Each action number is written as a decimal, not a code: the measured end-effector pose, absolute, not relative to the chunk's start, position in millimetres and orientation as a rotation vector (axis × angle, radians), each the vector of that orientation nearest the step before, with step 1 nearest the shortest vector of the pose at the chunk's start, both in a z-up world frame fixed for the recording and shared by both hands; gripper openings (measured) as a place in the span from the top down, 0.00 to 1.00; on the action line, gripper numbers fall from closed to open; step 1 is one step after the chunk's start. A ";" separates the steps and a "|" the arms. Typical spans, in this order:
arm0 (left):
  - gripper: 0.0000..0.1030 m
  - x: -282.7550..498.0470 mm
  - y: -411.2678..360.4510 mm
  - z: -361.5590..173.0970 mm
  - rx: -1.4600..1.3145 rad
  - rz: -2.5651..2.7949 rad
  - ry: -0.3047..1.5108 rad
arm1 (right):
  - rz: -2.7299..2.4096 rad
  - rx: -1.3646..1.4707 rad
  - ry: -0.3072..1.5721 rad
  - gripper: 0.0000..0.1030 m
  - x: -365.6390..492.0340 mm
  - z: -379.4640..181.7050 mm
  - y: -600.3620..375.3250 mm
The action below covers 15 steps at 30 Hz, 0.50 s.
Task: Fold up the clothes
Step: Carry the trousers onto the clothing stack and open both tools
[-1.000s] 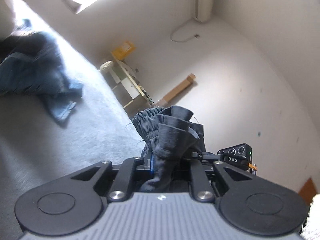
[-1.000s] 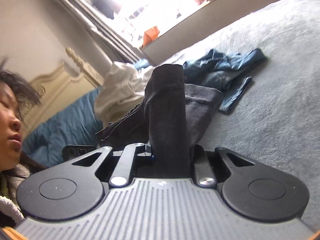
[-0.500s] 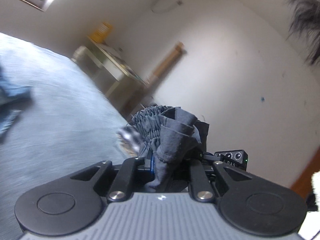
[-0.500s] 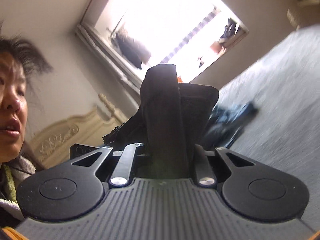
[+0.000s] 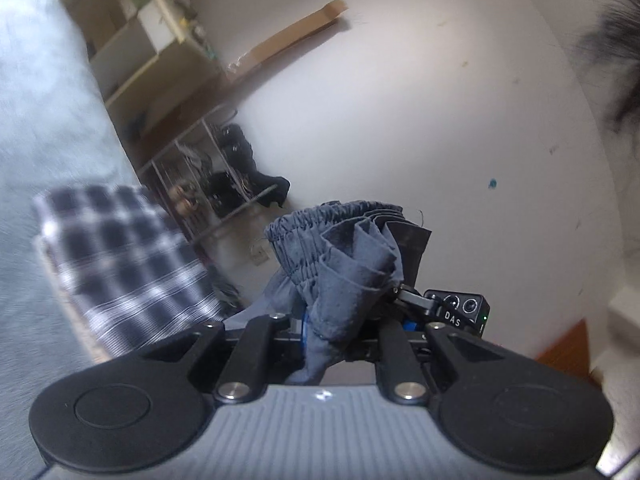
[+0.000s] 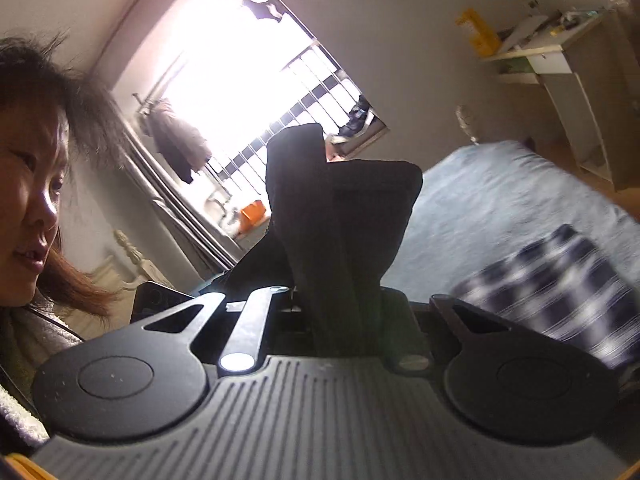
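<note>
Your left gripper (image 5: 340, 320) has its jaws clamped on a bunched dark grey garment (image 5: 344, 248); the gathered elastic waistband stands up in a fan above the jaws, and a loose fold hangs down between the gripper's arms. Your right gripper (image 6: 344, 304) is likewise closed on the same dark cloth (image 6: 344, 216), which rises in front of the lens as a thick folded wad, almost black against the bright barred window (image 6: 248, 80). So the garment is held up off the bed between your two grippers, not lying flat.

Below and beside the held cloth, a folded checked garment (image 5: 124, 256) in navy and white lies on the grey bedspread (image 5: 44, 120); the right wrist view shows it at the lower right, blurred. Beyond the bed's edge stand a pale shelf unit (image 5: 152, 52) and a wire rack (image 5: 216, 184) with dark things in it against the white wall.
</note>
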State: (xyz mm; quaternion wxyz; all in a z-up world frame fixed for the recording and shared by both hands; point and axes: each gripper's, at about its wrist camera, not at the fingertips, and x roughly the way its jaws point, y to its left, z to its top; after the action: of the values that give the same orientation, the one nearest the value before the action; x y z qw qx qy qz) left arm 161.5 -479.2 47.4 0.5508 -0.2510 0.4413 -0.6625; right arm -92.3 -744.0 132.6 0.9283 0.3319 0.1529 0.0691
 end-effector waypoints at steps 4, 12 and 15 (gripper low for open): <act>0.86 197.5 -533.0 7.4 -0.603 -1.501 1.129 | 0.130 0.705 0.413 0.87 -49.2 114.0 -803.8; 0.88 281.3 -593.0 -78.2 -0.533 -1.297 1.292 | 0.089 0.845 0.655 0.87 73.6 -11.0 -876.5; 0.88 290.9 -591.3 -80.0 -0.546 -1.303 1.287 | 0.117 0.834 0.677 0.87 89.6 -16.3 -880.5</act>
State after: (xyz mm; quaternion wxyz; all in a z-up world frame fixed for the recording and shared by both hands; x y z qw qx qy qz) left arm 290.9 -591.3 -80.0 0.5771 -0.2335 0.5500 -0.5568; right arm 89.6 -880.5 -16.3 0.8576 0.3969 0.3224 0.0556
